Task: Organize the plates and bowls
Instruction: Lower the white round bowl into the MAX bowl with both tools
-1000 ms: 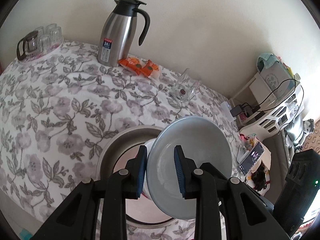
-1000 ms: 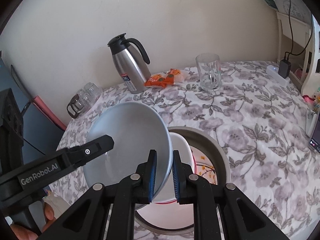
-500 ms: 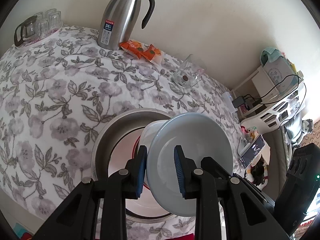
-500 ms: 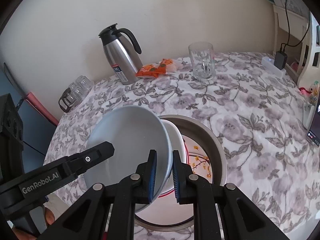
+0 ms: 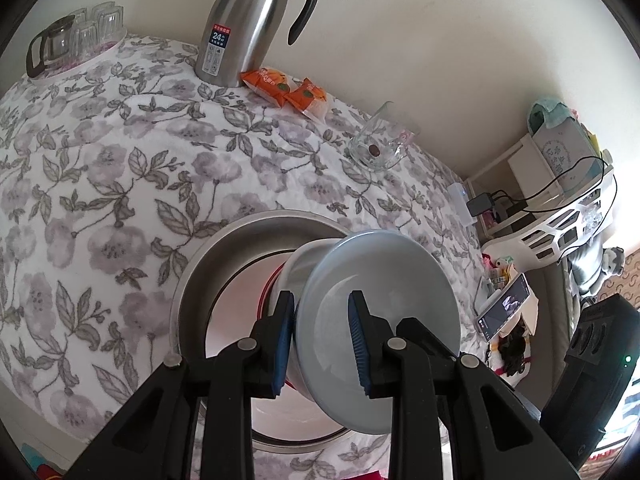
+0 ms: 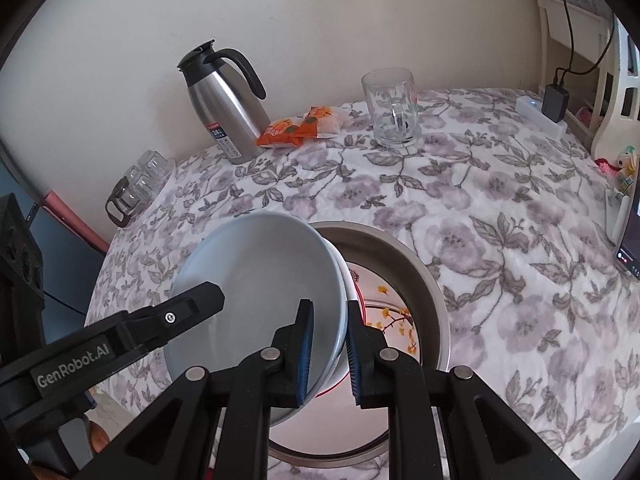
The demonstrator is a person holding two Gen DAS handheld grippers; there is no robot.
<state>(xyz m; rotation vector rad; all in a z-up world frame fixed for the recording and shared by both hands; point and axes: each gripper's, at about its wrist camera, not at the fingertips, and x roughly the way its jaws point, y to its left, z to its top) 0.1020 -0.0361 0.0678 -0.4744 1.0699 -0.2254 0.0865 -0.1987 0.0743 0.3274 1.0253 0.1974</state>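
A tall stainless-steel thermos jug with a black handle [image 6: 226, 104] stands at the tabletop's [image 6: 500, 216] far edge by the wall. Just beside it lie two orange snack packets [image 6: 302, 128], then a clear glass mug [image 6: 394, 108]. Small glass cups [image 5: 76, 36] cluster at the far left corner.

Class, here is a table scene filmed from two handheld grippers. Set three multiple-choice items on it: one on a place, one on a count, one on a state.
1. Where do the orange snack packets lie?
A. inside the metal basin
B. between the steel thermos and the glass mug
C. on the phone

2. How many grippers clamp the grey-blue bowl?
A. none
B. one
C. two

3. How is the grey-blue bowl held?
A. tilted above the metal basin
B. flat on the tablecloth
C. upside down on the thermos

Key: 1 B, the packets sit between the steel thermos and the glass mug. 2 C, the left gripper and the right gripper each pinch its rim. 3 A, it leans over the basin.
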